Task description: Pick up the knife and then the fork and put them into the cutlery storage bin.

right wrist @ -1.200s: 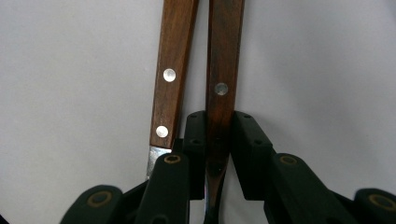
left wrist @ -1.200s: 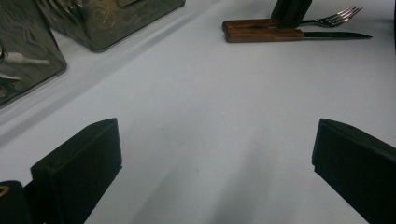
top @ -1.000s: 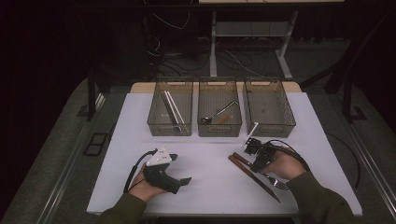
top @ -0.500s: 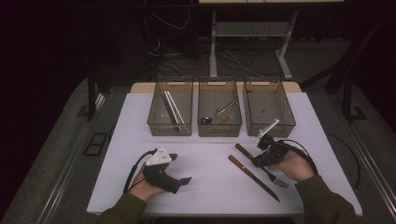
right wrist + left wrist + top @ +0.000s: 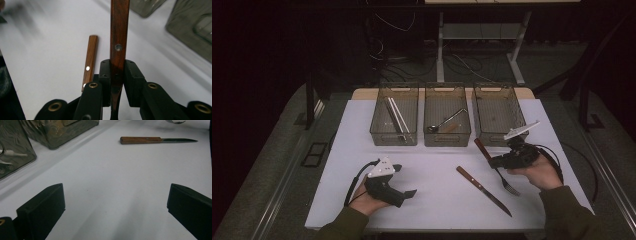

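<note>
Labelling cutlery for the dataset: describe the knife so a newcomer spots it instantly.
On the white table, in front of the middle bin, look toward the near edge. The knife lies flat and alone there, wooden handle toward the bins, unlike the fork, which the right gripper holds.

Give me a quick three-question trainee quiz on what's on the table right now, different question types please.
1. True or false: the right gripper is shut on the fork.
2. Multiple choice: the spoon lies in which bin? A. left bin B. middle bin C. right bin
3. Fill in: the left gripper is ____, with bare table between its jaws.

Key: 1. True; its jaws clamp the fork's wooden handle. 2. B. 3. open. The knife lies loose on the table between the two hands.
</note>
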Motion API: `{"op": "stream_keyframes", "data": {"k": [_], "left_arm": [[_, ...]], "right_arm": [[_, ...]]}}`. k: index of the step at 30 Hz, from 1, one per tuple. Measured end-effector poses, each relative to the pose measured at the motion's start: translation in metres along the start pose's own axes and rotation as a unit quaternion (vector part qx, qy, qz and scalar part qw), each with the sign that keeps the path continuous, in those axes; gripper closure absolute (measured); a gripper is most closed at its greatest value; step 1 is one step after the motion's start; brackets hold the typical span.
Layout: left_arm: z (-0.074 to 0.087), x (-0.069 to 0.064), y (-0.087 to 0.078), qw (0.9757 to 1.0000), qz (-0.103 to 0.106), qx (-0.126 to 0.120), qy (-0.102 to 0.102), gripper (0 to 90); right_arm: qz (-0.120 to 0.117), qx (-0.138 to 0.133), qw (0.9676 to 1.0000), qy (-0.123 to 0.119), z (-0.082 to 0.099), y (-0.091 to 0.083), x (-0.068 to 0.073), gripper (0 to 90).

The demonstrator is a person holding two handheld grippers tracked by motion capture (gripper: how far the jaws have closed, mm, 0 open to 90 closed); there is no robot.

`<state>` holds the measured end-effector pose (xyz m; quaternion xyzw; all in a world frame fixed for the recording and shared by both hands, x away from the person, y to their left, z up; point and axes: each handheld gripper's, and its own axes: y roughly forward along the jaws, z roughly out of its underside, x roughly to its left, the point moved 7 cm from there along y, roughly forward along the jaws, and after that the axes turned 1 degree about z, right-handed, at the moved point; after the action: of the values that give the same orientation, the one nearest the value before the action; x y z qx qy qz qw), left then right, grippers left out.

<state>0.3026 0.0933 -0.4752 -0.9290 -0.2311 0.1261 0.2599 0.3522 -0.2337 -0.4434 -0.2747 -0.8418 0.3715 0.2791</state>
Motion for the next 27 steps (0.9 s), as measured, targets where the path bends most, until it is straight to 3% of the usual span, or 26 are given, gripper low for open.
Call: {"op": "stream_keyframes", "data": {"k": [6,10,15,19,27], "left_arm": [[0.000,0.000,0.000,1.0000,0.001,-0.001,0.000,0.3],[0.000,0.000,0.000,1.0000,0.002,-0.001,0.000,0.2],[0.000,0.000,-0.001,1.0000,0.006,-0.005,-0.003,0.2],[0.000,0.001,-0.001,0.9999,0.009,-0.007,-0.005,0.1],[0.000,0.005,-0.005,0.9996,0.014,-0.021,-0.013,0.0]], "right_arm": [[0.002,-0.056,0.9984,0.012,-0.005,-0.017,-0.008,77.5],[0.012,-0.096,0.9953,0.009,-0.009,-0.024,-0.013,77.5],[0.027,-0.126,0.9916,0.008,-0.012,-0.029,-0.019,77.4],[0.039,-0.152,0.9876,0.001,-0.016,-0.034,-0.022,77.4],[0.054,-0.197,0.9787,0.017,-0.021,-0.047,-0.033,77.4]]}}
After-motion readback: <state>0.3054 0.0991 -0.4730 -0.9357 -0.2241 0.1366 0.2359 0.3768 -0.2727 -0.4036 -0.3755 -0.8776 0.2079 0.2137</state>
